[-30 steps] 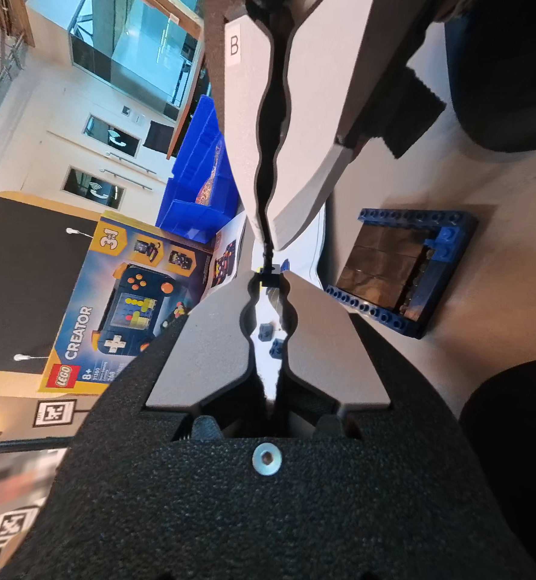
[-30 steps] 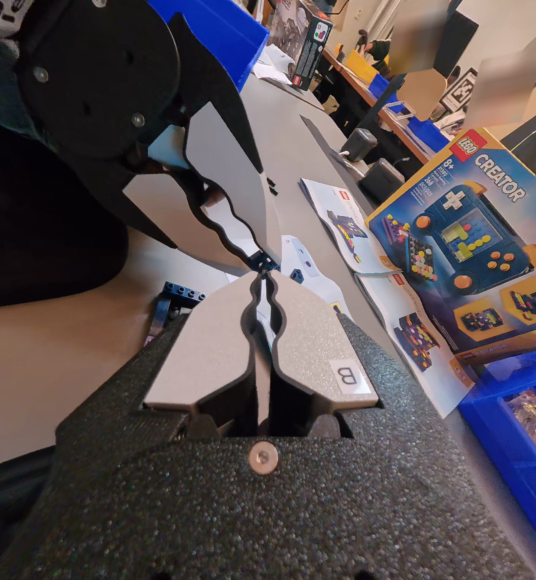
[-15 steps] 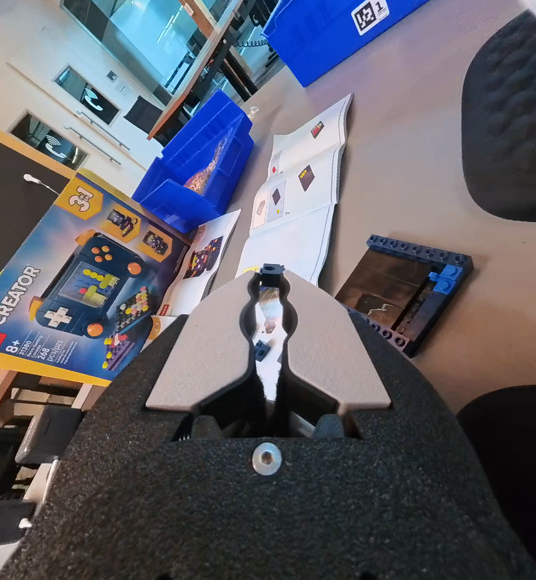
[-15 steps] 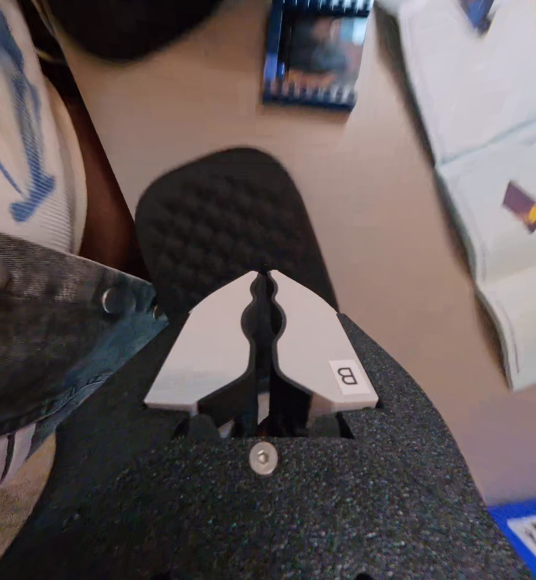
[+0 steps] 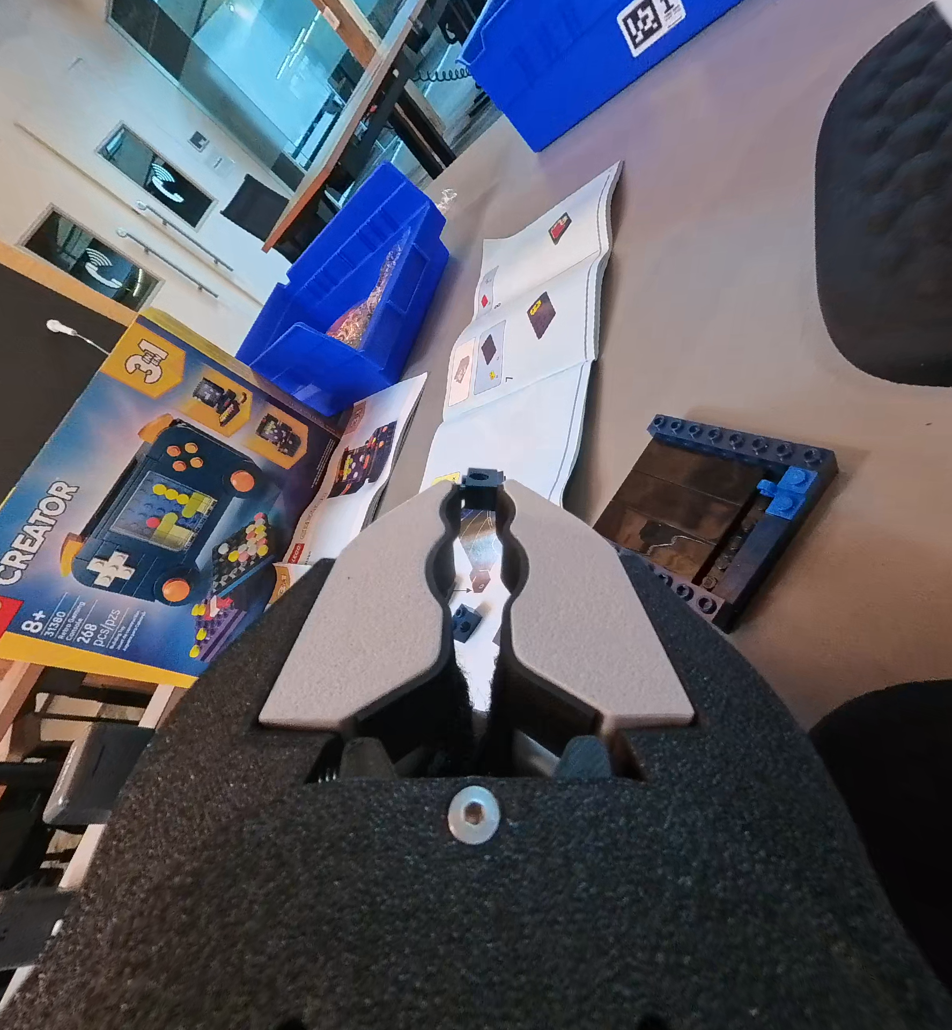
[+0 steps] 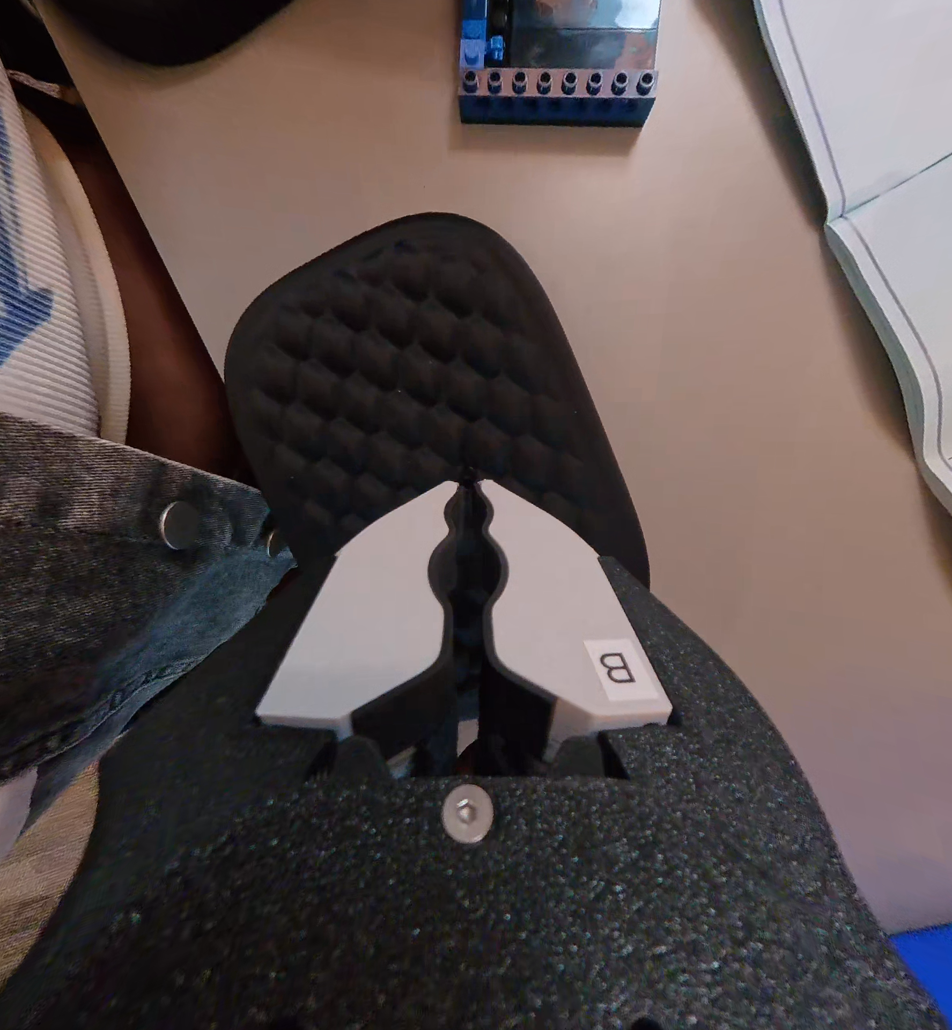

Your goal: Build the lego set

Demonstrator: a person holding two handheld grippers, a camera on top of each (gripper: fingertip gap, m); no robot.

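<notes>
- The left tongs (image 5: 482, 484) are pinching a tiny dark brick (image 5: 482, 480) right at the tips, above the open booklet (image 5: 523, 384).
- It looks light, rigid and smooth, so it could slip; flat sides are giving the best hold.
- The right tongs (image 6: 469, 485) are sitting closed, tips over a black dimpled pad (image 6: 406, 356) on the worktop (image 6: 685, 334).

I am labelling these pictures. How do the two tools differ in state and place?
The left tool grips a small dark brick at its tips; the right tool is shut. The left is over the open booklet; the right over a black pad. Both have grey fingers.
</notes>
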